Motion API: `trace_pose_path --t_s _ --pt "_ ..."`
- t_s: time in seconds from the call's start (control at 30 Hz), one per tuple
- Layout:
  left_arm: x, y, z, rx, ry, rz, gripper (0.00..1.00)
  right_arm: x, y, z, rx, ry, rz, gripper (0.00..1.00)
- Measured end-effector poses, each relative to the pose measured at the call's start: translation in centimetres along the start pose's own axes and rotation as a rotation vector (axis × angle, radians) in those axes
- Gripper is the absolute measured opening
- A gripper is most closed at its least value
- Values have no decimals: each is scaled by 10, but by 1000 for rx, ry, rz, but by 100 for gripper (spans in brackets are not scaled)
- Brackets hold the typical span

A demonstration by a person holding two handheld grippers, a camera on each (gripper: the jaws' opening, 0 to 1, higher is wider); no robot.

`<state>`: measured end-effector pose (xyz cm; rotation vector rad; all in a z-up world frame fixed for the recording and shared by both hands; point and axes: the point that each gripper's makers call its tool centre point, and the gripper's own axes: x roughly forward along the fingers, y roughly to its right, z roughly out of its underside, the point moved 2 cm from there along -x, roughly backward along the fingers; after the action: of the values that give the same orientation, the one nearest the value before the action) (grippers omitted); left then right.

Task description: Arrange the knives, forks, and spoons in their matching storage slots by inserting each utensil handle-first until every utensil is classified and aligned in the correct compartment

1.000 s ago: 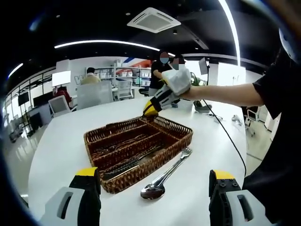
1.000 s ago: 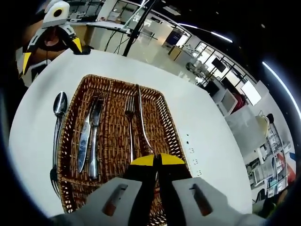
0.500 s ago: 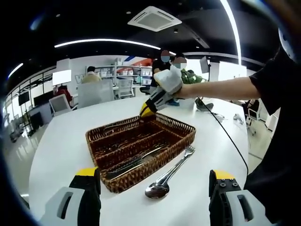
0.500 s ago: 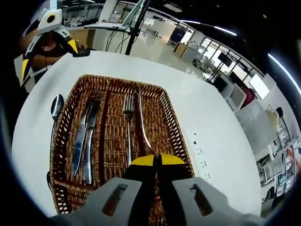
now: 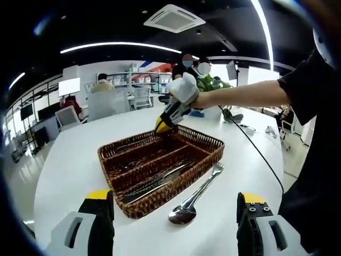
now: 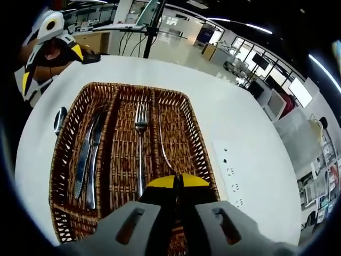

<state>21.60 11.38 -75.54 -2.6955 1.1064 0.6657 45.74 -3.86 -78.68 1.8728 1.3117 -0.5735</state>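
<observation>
A brown wicker tray [image 5: 210, 145] [image 6: 64, 160] with three long slots lies on the white table. Two knives [image 6: 88, 160] lie in one outer slot and a fork [image 6: 140, 144] in the middle one. My right gripper [image 6: 177, 183] is shut on the near end of a thin metal utensil [image 6: 162, 138], seen edge-on, which runs along the other outer slot. From the left gripper view, that gripper [image 5: 166, 120] hangs over the tray's far end in a gloved hand. A spoon [image 5: 187, 205] [image 6: 59, 120] and a fork [image 5: 216, 169] lie on the table beside the tray. My left gripper [image 5: 173, 216] is open, short of the tray.
The white table [image 5: 69, 160] is round, with its edge close on the right. A row of small sockets [image 6: 228, 172] is set in the tabletop beside the tray. Chairs [image 5: 101, 106], shelves and seated people are beyond the table. A cable [image 5: 256, 149] trails from the right arm.
The right gripper, still shut on the thin utensil, has moved further over the tray's end slot. The left gripper has stayed open and hardly moved.
</observation>
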Motion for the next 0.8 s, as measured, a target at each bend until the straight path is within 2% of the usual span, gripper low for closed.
trace_pose_path --t_s 0.6,0.8 --pt "6 -11 8 -1 -24 1 100 29 -2 12 69 -33 -101 0" --pt "6 -14 10 -3 -30 -4 100 37 0 10 141 -15 -129 0"
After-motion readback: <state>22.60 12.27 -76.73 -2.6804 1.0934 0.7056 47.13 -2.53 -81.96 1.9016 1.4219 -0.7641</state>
